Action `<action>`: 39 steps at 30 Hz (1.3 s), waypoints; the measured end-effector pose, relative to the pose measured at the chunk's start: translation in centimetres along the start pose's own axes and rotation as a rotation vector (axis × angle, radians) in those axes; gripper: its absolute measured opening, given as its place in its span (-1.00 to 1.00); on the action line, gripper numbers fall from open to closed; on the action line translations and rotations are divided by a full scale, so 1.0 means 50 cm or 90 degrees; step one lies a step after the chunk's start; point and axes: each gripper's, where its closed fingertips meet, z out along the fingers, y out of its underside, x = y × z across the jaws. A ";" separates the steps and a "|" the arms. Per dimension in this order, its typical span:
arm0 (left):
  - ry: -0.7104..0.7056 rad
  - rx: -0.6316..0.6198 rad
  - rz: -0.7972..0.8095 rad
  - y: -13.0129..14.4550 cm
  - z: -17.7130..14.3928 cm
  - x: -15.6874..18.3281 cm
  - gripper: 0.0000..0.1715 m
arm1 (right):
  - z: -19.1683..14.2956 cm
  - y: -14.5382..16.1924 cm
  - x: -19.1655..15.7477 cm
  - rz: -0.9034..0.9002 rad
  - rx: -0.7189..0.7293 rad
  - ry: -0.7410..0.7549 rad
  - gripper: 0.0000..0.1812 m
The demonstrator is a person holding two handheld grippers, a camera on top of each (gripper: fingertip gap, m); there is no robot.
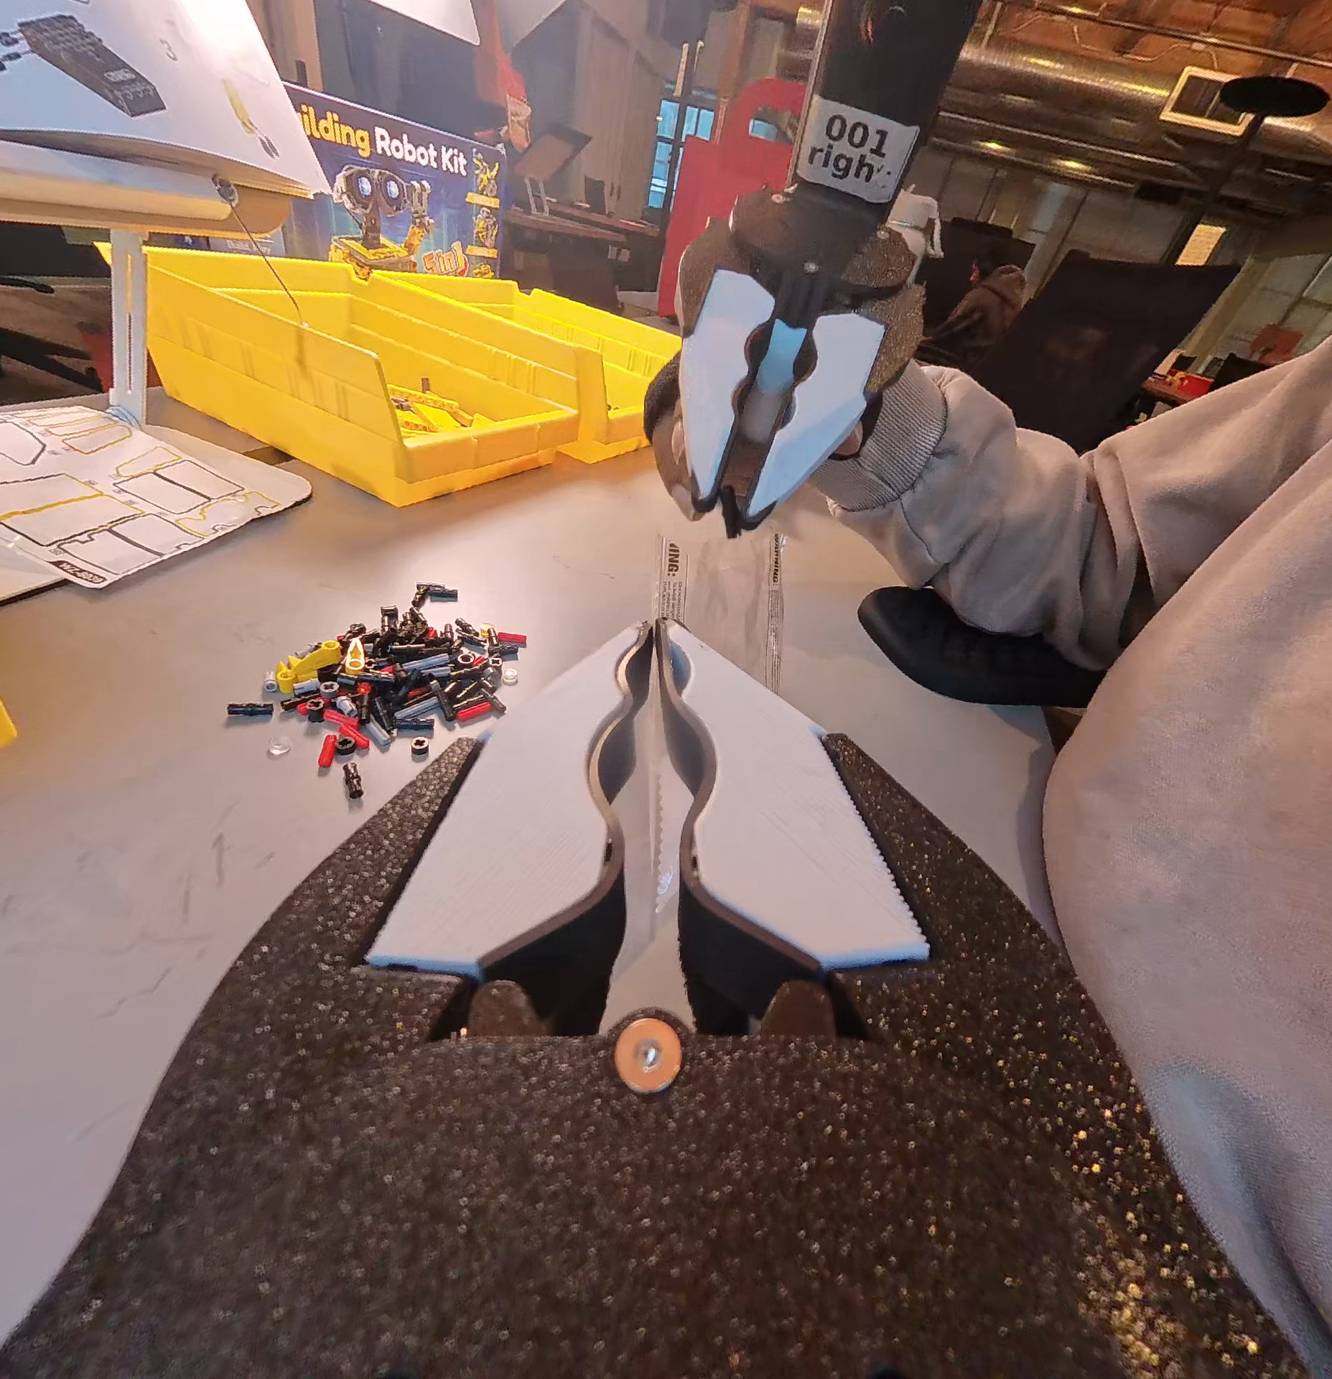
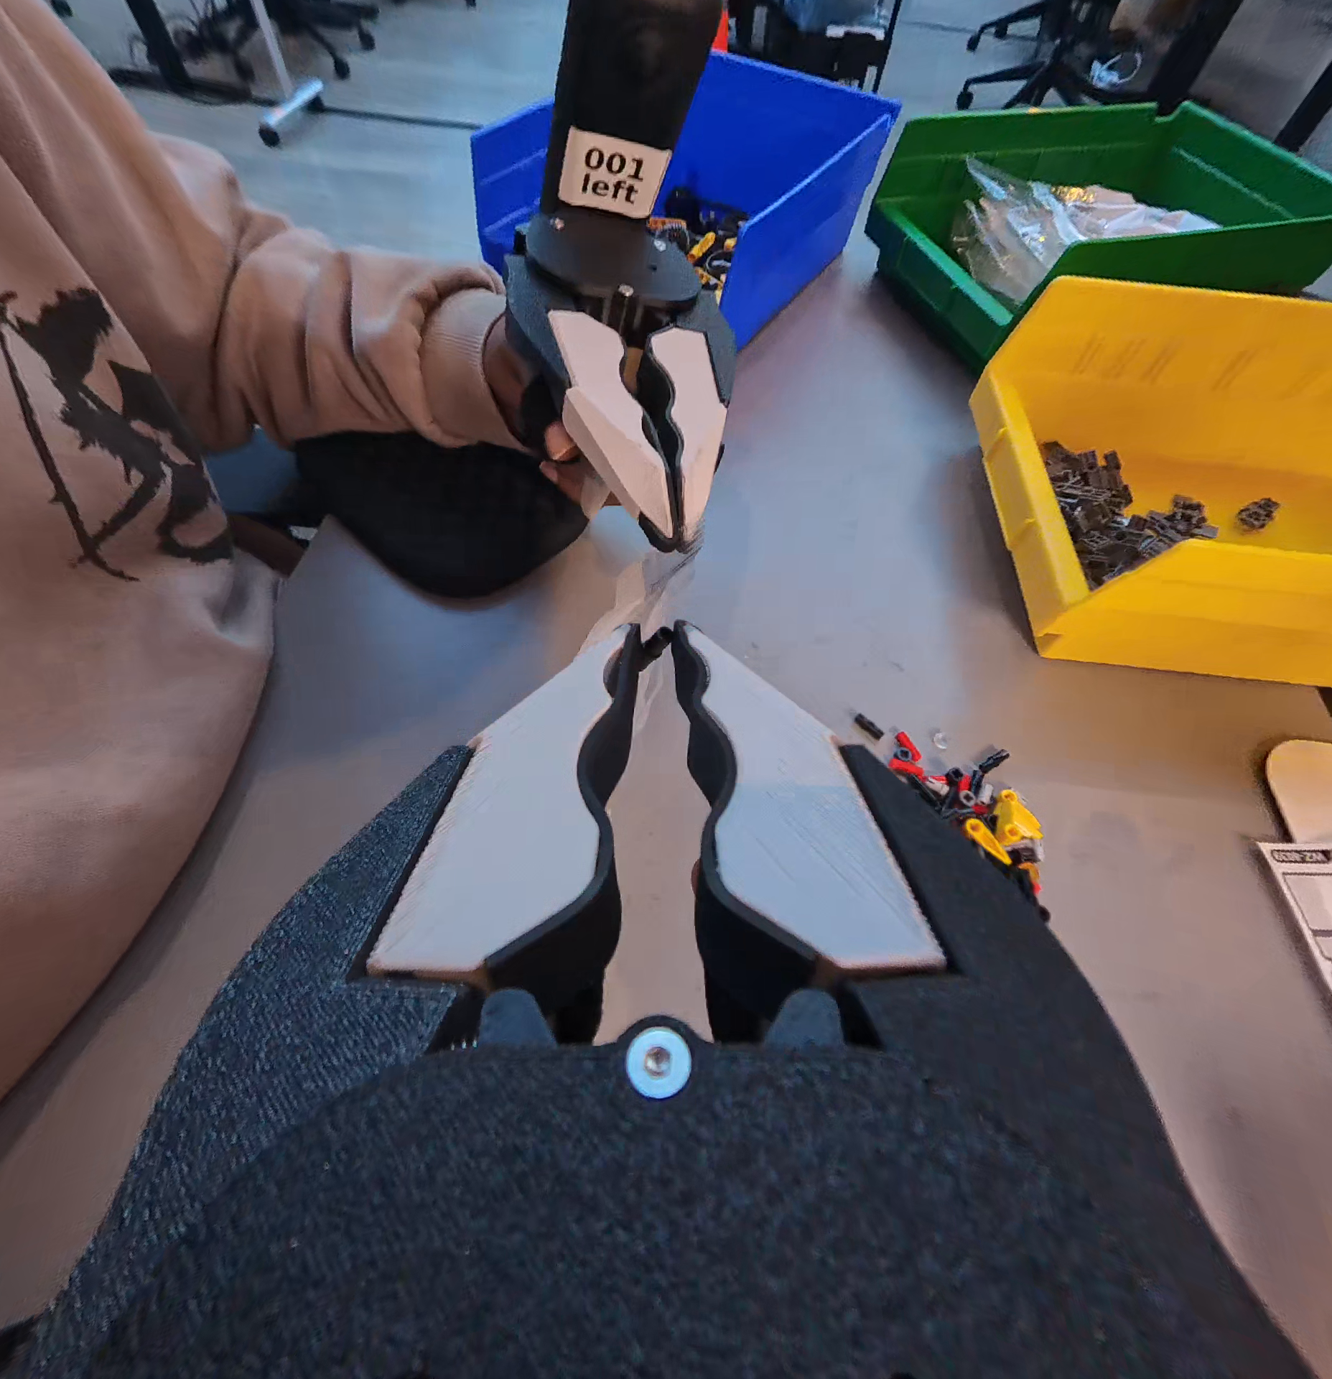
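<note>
Two claws meet over a grey surface (image 1: 163, 895), tips facing each other with a clear plastic bag (image 1: 722, 597) stretched between them. The left claw (image 1: 657, 630) is pressed together on one edge of the bag. The right claw (image 2: 655, 638) is nearly closed, pinching a small black piece, apparently through the bag's other end. A heap of small black, red and yellow parts (image 1: 394, 671) lies loose on the surface, beside the left claw. Yellow bins (image 1: 364, 351) stand behind it.
</note>
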 end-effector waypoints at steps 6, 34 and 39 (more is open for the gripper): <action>0.002 0.001 0.000 0.000 0.001 0.003 -1.00 | 0.005 0.038 -0.010 -0.048 -0.073 0.007 -0.91; 0.006 0.084 -0.013 -0.043 -0.013 0.006 -1.00 | -0.009 0.053 -0.026 -0.132 -0.152 0.049 -0.77; 0.006 0.105 0.006 -0.054 -0.014 0.015 -1.00 | 0.016 0.090 -0.045 -0.125 -0.215 0.016 -0.76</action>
